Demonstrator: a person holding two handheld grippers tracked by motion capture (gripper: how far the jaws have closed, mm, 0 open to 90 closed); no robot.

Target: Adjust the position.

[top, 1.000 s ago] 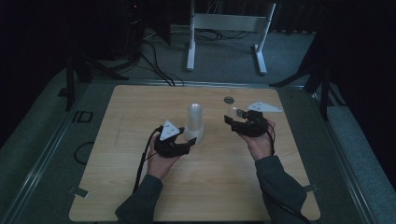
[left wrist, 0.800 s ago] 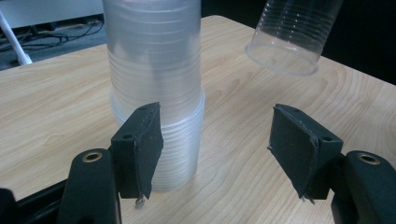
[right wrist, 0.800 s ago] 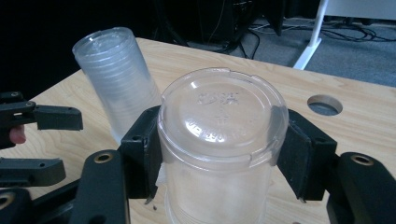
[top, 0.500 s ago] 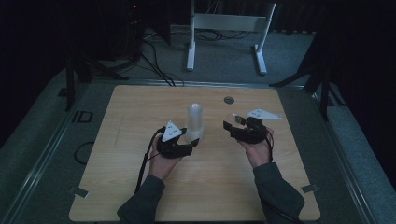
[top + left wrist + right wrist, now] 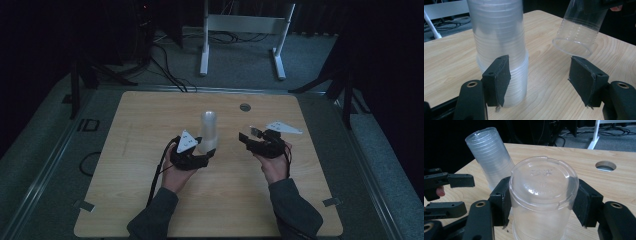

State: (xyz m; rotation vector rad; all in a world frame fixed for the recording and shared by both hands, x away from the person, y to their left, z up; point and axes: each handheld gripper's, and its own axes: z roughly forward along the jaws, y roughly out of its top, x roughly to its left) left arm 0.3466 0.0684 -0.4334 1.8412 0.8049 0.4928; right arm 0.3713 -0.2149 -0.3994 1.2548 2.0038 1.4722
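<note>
My view is dim: a light wooden table with a round hole near its far edge, grey carpet, a white metal frame beyond.

light: my high view is running dim, room behind going black | my gripper views: brighter, sharp, soft glare sitting on clear plastic

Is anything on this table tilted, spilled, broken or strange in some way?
Nothing is spilled or broken. The stack of cups stands upright, upside down, on the table. The single cup, gripped by the right tool, hangs tilted in the air, clear of the stack.
</note>
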